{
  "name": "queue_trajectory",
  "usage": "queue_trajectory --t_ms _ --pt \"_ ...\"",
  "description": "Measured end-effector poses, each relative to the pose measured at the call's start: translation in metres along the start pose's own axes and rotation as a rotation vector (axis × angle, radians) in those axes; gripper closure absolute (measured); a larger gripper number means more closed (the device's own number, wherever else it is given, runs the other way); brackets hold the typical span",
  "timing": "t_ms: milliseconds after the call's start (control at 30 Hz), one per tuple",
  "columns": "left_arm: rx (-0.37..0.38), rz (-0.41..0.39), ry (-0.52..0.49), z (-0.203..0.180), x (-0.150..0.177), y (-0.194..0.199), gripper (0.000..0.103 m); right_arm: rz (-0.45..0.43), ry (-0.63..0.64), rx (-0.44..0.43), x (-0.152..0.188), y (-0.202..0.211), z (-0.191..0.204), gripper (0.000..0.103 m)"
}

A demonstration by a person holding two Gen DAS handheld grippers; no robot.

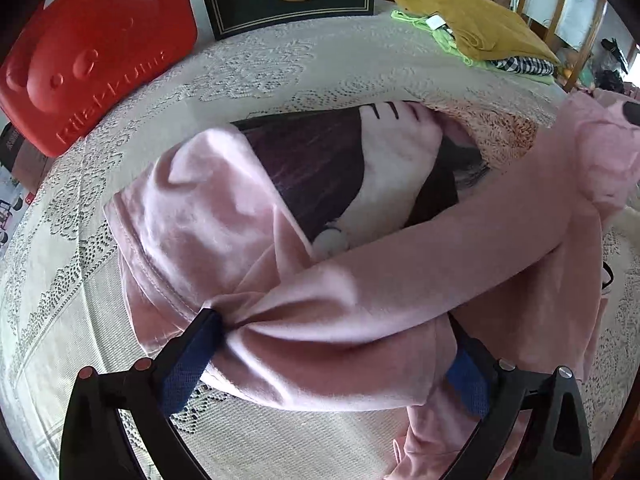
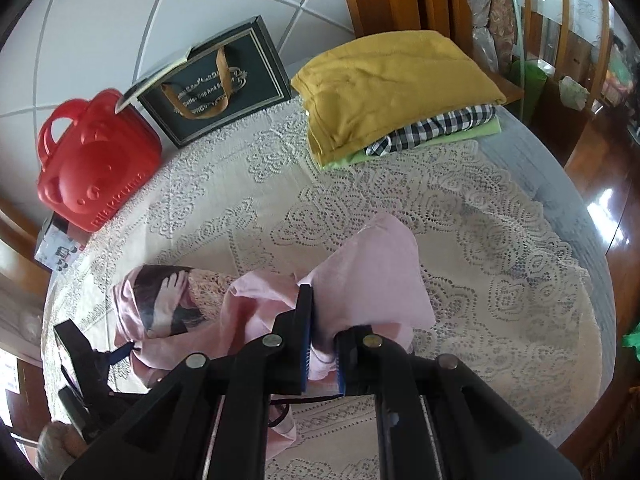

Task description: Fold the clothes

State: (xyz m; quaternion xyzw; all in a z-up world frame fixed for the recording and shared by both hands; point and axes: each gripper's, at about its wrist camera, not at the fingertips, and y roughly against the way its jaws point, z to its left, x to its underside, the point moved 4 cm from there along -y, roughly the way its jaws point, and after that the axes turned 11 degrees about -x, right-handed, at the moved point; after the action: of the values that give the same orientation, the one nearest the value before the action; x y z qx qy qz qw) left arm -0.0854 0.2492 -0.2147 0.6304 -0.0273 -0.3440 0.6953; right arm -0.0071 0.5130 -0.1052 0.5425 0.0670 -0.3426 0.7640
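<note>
So: pink garment (image 1: 304, 312) lies bunched on the lace tablecloth (image 1: 280, 60), photo print at its 12 o'clock side. Left gripper (image 1: 328, 344) stands wide; the cloth sags between its fingers, the left pad (image 1: 192, 360) touching a fold, no pinch. Right gripper (image 2: 322, 344) is nearly closed, pinching a pink edge that fans toward 12 o'clock. Folded stack (image 2: 396, 92) sits at 1 o'clock, well apart.
</note>
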Motion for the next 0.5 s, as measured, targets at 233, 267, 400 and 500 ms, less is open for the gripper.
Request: queue_trajectory --t_ms 233,267,400,500 --pt "0.038 -0.087 0.084 0.022 -0.008 0.032 0.091 0.030 0.042 0.045 0.010 -0.015 0.000 0.095" --pt "0.044 -0.109 0.104 0.028 -0.009 0.039 0.091 0.022 0.058 0.043 0.011 -0.012 0.004 0.097" --pt "0.037 -0.209 0.126 0.060 -0.010 0.083 0.092 -0.042 0.136 0.013 0.008 0.008 0.029 0.097" --pt "0.053 -0.265 0.179 0.093 -0.007 0.118 0.092 -0.098 0.166 -0.033 0.001 0.027 0.054 0.097"
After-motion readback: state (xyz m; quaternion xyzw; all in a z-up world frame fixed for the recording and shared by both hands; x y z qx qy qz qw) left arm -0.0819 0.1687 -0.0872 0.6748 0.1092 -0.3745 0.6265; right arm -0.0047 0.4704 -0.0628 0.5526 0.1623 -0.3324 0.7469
